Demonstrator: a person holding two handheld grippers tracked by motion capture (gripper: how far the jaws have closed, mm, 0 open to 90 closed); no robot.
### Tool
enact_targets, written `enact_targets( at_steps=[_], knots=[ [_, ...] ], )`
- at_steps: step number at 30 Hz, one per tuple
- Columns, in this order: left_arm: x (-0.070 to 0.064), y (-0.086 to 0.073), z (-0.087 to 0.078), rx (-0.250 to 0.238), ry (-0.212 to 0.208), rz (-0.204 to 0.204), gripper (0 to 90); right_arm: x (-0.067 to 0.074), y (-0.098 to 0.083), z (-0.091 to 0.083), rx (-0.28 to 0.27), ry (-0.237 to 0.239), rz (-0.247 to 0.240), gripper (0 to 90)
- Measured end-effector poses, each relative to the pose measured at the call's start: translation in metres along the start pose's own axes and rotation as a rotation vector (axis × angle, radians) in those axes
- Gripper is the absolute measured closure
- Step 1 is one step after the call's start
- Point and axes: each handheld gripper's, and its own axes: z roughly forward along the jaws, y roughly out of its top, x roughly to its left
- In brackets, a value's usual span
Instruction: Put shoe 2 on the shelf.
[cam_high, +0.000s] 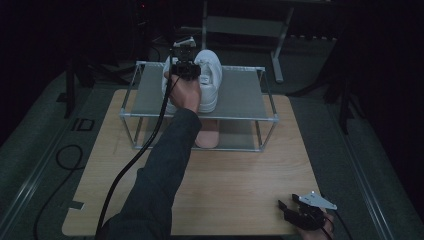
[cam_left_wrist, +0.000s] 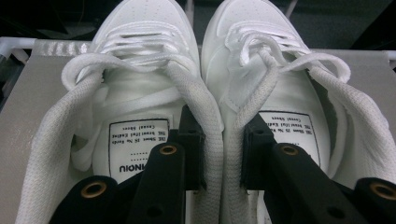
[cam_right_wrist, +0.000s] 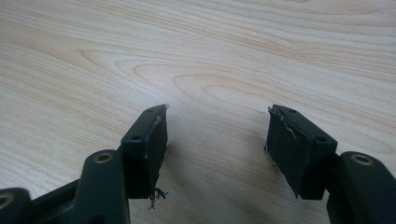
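The left forearm extends from the near edge of the table (cam_high: 240, 190) forward over it to the rack (cam_high: 240, 92), wrist straight, carrying the left gripper (cam_left_wrist: 223, 147) to the heel end of the pair of white sneakers (cam_high: 210, 75). Its jaws sit one inside each shoe and are clamped on the two adjoining inner collars. The sneakers stand side by side, touching, on the rack's top shelf toward its left and far edges, long axes parallel, toes pointing to the far edge, heels toward the person. The right gripper (cam_right_wrist: 217, 140) rests low at the table's near right corner, jaws apart, nothing between them.
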Motion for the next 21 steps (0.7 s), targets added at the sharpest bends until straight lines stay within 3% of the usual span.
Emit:
enact_targets(
  at_steps=[16, 21],
  knots=[
    [-0.0019, -0.0010, 0.0020, -0.001, 0.017, -0.014, 72.8, 0.0003, 0.0002, -0.0002, 0.003, -0.001, -0.001, 37.7],
    [-0.0035, -0.0019, 0.0026, 0.002, 0.020, 0.002, 70.8, 0.0005, 0.0002, -0.0002, 0.004, -0.001, -0.002, 37.7]
  ],
)
